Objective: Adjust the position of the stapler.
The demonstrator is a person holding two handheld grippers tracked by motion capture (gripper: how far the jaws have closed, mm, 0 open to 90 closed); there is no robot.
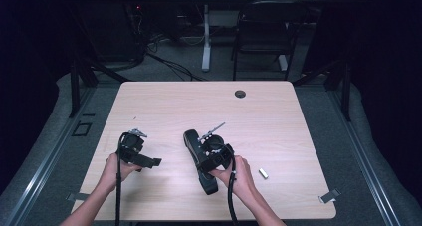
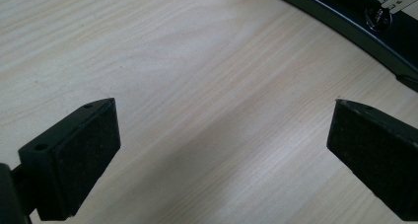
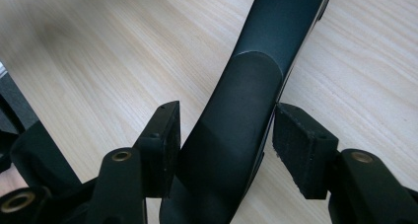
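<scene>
A long black curved tool (image 1: pixel 193 142) lies on the wooden table (image 1: pixel 164 101), with a small metal part (image 1: pixel 214 130) sticking up at its far end. My right gripper (image 1: pixel 209 159) sits over the tool's middle. In the right gripper view the tool's smooth black body (image 3: pixel 251 100) runs between the jaws, and both pads (image 3: pixel 167 145) rest against its sides. My left gripper (image 1: pixel 149 157) is held just left of the tool, low over the table. Its jaws (image 2: pixel 224 130) stand wide apart over bare wood, with the tool's edge (image 2: pixel 345 31) beyond them.
A small pale block (image 1: pixel 263 173) lies on the table right of my right hand. A round cable hole (image 1: pixel 240 93) sits near the far edge. Tape tabs (image 1: pixel 329 196) mark the near corners. Behind the table stand a black chair (image 1: pixel 263 32) and a desk leg.
</scene>
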